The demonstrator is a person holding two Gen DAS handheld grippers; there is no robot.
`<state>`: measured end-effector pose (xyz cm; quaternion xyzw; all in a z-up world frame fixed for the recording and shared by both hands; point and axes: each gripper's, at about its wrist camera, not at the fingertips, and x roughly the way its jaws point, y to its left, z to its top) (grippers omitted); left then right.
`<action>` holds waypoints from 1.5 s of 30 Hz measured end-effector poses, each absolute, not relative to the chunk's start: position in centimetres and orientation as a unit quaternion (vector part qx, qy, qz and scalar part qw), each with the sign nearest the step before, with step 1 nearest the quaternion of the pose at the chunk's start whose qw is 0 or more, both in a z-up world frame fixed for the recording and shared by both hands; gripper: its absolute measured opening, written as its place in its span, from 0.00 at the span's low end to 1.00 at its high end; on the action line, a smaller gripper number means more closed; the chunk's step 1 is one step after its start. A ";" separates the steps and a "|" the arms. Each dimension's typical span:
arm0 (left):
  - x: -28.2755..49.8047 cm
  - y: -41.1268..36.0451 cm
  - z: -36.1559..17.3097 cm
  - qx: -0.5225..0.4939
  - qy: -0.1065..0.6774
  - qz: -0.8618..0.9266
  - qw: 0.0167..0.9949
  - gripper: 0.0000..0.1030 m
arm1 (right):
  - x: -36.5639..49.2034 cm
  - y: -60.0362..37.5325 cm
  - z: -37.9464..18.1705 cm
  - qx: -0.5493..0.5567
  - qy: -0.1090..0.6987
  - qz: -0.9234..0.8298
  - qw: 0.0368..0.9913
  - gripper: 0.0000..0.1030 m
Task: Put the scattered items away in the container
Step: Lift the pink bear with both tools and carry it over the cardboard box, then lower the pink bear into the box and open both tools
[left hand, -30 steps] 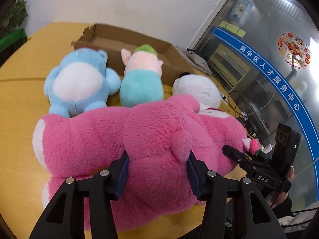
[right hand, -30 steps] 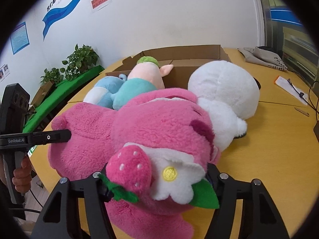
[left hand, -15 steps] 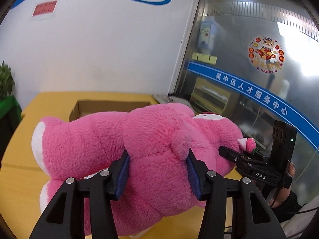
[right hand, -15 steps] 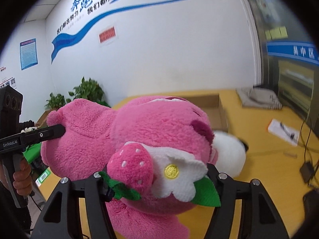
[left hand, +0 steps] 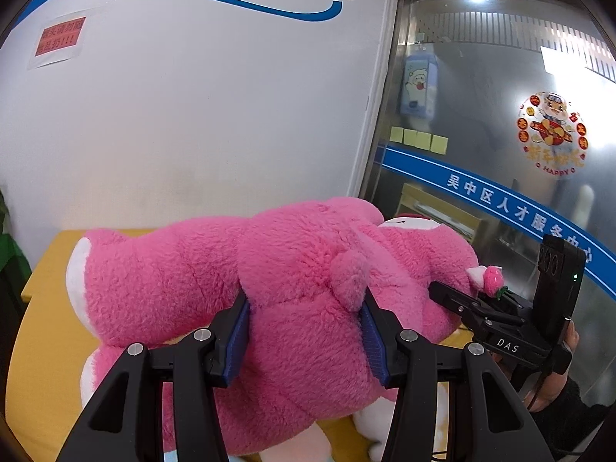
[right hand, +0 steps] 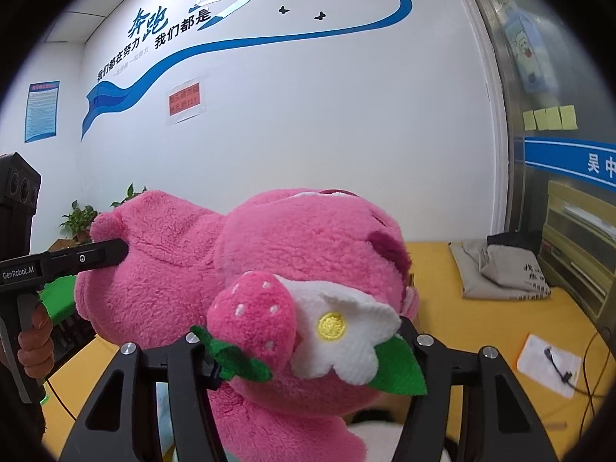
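Observation:
A big pink plush bear with a strawberry and white flower on its head hangs in the air above the yellow table. My left gripper is shut on its body; its blue pads press into the fur. My right gripper is shut on its head, the fingertips hidden by plush. Each gripper shows in the other's view, the right one at the bear's head, the left one at its back. The cardboard box is hidden behind the bear.
A white plush peeks out below the bear. A grey cloth bag and a paper with a cable lie on the table at right. White wall ahead, glass door at right, plants at left.
Both grippers have lifted the pink bear well up off the table. The other plush toys and the cardboard box have dropped out of sight below and behind it.

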<state>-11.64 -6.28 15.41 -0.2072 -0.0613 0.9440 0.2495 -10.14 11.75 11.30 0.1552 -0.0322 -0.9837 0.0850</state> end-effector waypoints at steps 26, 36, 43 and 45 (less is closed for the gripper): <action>-41.3 -1.3 -4.2 -0.436 -0.056 0.880 0.178 0.51 | -39.0 16.2 -5.0 0.401 -0.076 -0.913 -0.004 0.58; -40.0 -2.2 -3.3 -0.445 -0.027 0.876 0.185 0.51 | -38.3 16.8 -4.4 0.427 -0.094 -0.899 -0.007 0.58; -41.0 -0.4 -3.5 -0.434 -0.005 0.886 0.162 0.52 | -39.1 18.0 -5.3 0.427 -0.109 -0.898 -0.010 0.60; -41.4 -0.4 -3.5 -0.431 -0.010 0.890 0.150 0.52 | -39.5 18.2 -5.1 0.410 -0.111 -0.905 -0.010 0.60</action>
